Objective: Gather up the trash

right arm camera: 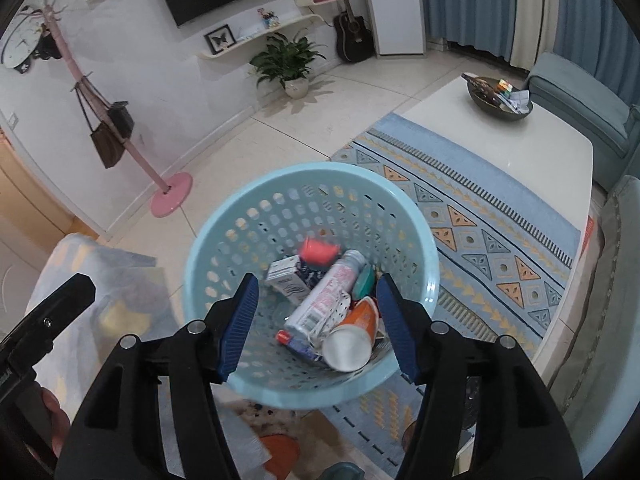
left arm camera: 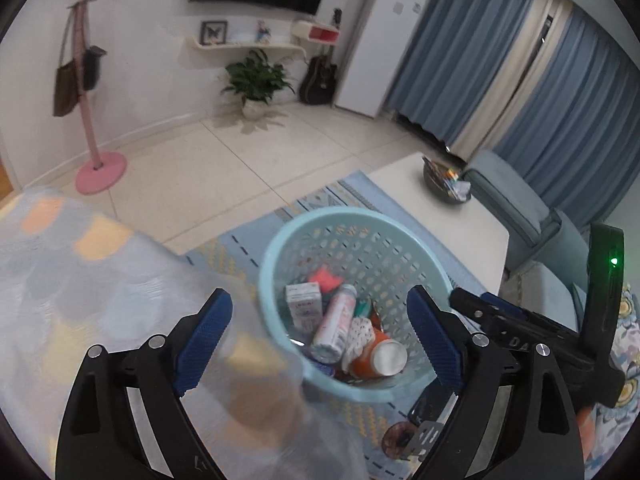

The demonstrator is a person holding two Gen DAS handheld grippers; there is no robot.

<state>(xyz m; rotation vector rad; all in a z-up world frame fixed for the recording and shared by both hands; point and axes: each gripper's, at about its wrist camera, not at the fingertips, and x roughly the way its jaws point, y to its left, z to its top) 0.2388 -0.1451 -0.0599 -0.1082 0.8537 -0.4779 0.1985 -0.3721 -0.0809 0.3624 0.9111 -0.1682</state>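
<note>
A light blue perforated basket (left arm camera: pixel 280 256) stands on the patterned rug and shows in the right wrist view too (right arm camera: pixel 208 240). It holds a white and pink bottle (right arm camera: pixel 328 292), an orange cup (right arm camera: pixel 356 336), a small white carton (right arm camera: pixel 286 278) and a blurred red piece (right arm camera: pixel 318 252). My left gripper (left arm camera: pixel 320 340) is open and empty above the basket's left rim. My right gripper (right arm camera: pixel 316 324) is open and empty directly over the basket; in the left wrist view it (left arm camera: pixel 472 308) shows at the right.
A pale patterned blanket (left arm camera: pixel 80 280) lies left of the basket. A white table (right arm camera: pixel 520 140) with a dark bowl (right arm camera: pixel 498 98) stands to the right, with blue sofas (right arm camera: pixel 580 100) behind. A pink coat stand (right arm camera: pixel 170 196) and a potted plant (right arm camera: pixel 288 64) are by the wall.
</note>
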